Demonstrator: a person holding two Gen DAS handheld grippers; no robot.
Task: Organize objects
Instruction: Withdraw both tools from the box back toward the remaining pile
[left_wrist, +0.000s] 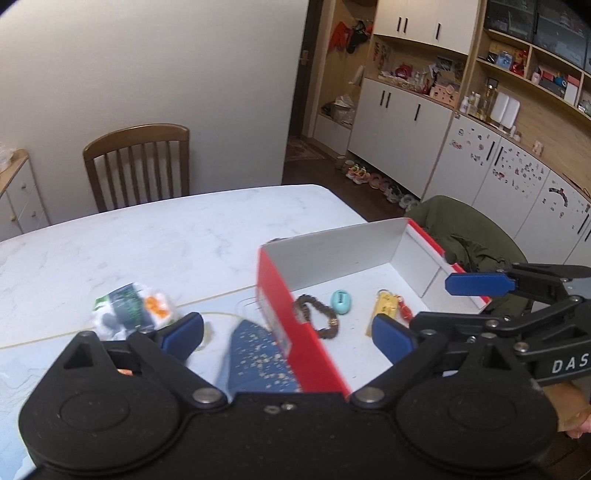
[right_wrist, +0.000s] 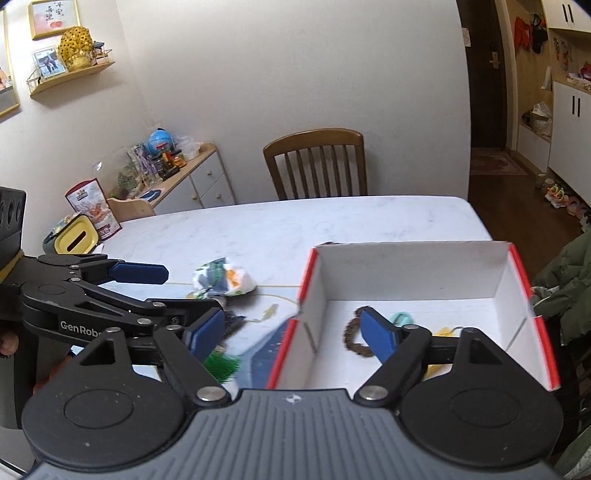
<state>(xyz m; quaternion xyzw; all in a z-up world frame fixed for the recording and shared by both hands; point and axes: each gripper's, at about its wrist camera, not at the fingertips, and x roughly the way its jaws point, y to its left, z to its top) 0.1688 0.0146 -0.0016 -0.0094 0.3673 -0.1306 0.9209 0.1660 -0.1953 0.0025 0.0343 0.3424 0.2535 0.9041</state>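
- Both my left gripper (left_wrist: 288, 332) and right gripper (right_wrist: 291, 328) hung spread wide, empty.
- Bracelet (left_wrist: 317, 312) already lay in the red box (left_wrist: 273, 295), sorted.
- Blue pouch (left_wrist: 255, 354) and crumpled packet (left_wrist: 133, 310) waited outside.

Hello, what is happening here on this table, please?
A person holds two grippers over a white marble table and sorts small things into a red box. The bead bracelet, a teal egg-shaped item and a yellow keychain already lie inside. A crumpled packet and a dark blue pouch remain outside. The left gripper and the right gripper are both open and hold nothing.
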